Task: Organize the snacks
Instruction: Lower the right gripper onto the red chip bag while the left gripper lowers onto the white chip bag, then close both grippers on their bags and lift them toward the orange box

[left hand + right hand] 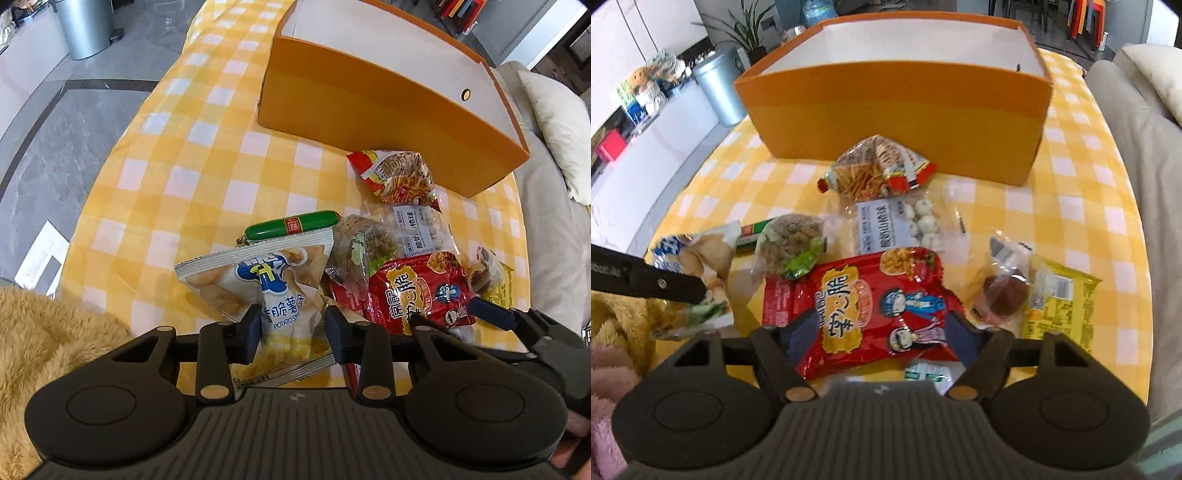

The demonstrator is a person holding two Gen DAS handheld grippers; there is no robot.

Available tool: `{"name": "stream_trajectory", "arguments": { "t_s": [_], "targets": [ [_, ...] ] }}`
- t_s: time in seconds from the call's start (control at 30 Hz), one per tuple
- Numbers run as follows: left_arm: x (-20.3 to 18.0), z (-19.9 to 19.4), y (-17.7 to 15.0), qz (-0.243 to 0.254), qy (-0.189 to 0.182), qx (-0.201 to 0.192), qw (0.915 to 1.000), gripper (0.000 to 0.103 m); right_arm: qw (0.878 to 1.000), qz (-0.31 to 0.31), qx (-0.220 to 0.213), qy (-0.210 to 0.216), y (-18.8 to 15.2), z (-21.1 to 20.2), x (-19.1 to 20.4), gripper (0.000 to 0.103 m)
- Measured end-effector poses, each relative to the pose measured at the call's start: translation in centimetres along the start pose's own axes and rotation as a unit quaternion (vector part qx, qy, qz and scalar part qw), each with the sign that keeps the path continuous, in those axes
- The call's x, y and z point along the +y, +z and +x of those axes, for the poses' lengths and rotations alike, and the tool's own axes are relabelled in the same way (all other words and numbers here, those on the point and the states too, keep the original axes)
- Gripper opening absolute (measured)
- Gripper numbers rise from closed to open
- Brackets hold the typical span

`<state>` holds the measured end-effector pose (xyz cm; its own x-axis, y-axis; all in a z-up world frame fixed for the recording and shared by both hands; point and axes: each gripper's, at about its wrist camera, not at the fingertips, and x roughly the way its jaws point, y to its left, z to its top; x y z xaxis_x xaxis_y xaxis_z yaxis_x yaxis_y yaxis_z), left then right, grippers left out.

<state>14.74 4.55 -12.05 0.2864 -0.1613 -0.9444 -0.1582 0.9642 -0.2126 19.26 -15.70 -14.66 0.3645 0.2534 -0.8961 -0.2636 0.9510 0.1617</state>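
My left gripper (291,328) is shut on a white potato stick bag (266,288), pinching its middle; the bag also shows in the right wrist view (698,266). My right gripper (882,332) is open, its fingers on either side of a red crispy noodle bag (879,306), which also shows in the left wrist view (421,291). An open orange box (388,110) stands behind the snacks, seen too in the right wrist view (897,110). A green sausage (291,227) lies behind the potato bag.
Other snacks lie on the yellow checked tablecloth (192,155): a red-trimmed noodle snack bag (875,170), a clear bag of white balls (905,225), a clear-wrapped brown cake (790,247), a small round bun (1004,291), a yellow packet (1056,306). A sofa (1137,147) is on the right.
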Motion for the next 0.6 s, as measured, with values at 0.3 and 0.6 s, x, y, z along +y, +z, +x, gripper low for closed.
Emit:
{"name": "stream_trajectory", "arguments": {
  "t_s": [0.3,0.6],
  "targets": [
    [0.3,-0.6,0.1,0.004,-0.007,-0.011,0.9999,0.041,0.994,-0.080,0.032,-0.062,-0.3,3.3,3.1,0.097],
    [0.2,-0.8,0.3,0.004,-0.015,-0.016,0.9998,0.041,0.995,-0.079,0.031,-0.058,-0.3,3.7,2.8,0.080]
  ]
}}
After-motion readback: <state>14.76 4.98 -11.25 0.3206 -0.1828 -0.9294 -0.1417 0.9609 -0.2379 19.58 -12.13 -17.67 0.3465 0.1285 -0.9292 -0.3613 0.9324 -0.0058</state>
